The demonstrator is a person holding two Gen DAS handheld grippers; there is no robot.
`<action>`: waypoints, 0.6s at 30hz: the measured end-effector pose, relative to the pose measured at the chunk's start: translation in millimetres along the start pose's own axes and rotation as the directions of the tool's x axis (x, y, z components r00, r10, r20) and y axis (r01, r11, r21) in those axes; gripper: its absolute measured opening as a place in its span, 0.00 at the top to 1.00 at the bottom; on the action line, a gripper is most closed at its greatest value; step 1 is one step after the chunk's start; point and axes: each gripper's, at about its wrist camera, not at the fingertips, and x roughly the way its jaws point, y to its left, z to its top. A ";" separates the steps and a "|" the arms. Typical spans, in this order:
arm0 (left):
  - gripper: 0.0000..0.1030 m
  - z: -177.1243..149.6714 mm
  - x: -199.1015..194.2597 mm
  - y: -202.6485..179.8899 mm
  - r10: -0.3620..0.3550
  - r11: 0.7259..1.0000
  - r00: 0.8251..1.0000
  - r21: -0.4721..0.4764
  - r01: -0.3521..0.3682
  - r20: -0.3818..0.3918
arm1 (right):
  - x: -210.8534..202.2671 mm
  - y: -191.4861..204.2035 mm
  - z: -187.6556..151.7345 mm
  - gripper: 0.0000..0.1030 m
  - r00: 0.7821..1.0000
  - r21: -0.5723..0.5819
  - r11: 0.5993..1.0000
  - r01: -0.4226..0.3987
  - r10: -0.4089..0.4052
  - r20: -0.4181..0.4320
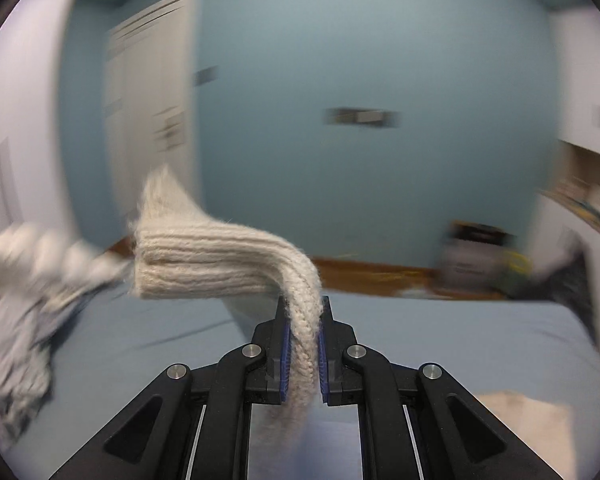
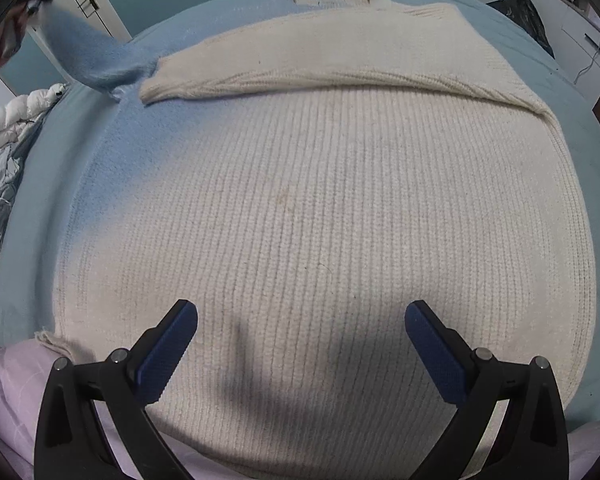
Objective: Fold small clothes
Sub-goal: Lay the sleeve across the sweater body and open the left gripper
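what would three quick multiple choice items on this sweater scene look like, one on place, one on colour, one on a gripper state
1. Where does the sweater lie?
A. spread on the light blue bed sheet
B. on a hanger
C. in a basket

2. What colour are the pads of the right gripper?
A. red
B. blue
C. white

3. How does the left gripper stand?
A. wide open, nothing in it
B. shut on the ribbed cuff
C. shut on a sock

Answers:
1 A, the knit body lies flat on the sheet.
2 B, both fingers show dark blue pads.
3 B, cream ribbed knit is pinched between its pads.
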 end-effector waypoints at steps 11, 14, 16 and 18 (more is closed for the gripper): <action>0.00 -156.7 -131.9 -296.1 -0.670 0.704 0.666 0.005 0.710 -0.328 | -12.8 -102.5 -13.3 0.01 1.000 0.440 0.898 -0.001 -0.003 0.009; 0.00 -202.5 -146.5 -261.2 -0.584 0.773 0.725 0.022 0.634 -0.364 | -17.6 -132.1 -22.1 0.01 1.000 0.551 0.834 -0.030 0.025 0.017; 0.00 -225.8 -153.4 -223.8 -0.500 0.830 0.781 0.052 0.556 -0.375 | -22.4 -143.4 -25.6 0.01 0.999 0.593 0.803 -0.053 0.042 0.032; 0.00 -255.0 -162.4 -177.0 -0.359 0.896 0.853 0.118 0.429 -0.378 | -26.7 -151.3 -24.7 0.01 0.997 0.614 0.785 -0.083 0.062 0.055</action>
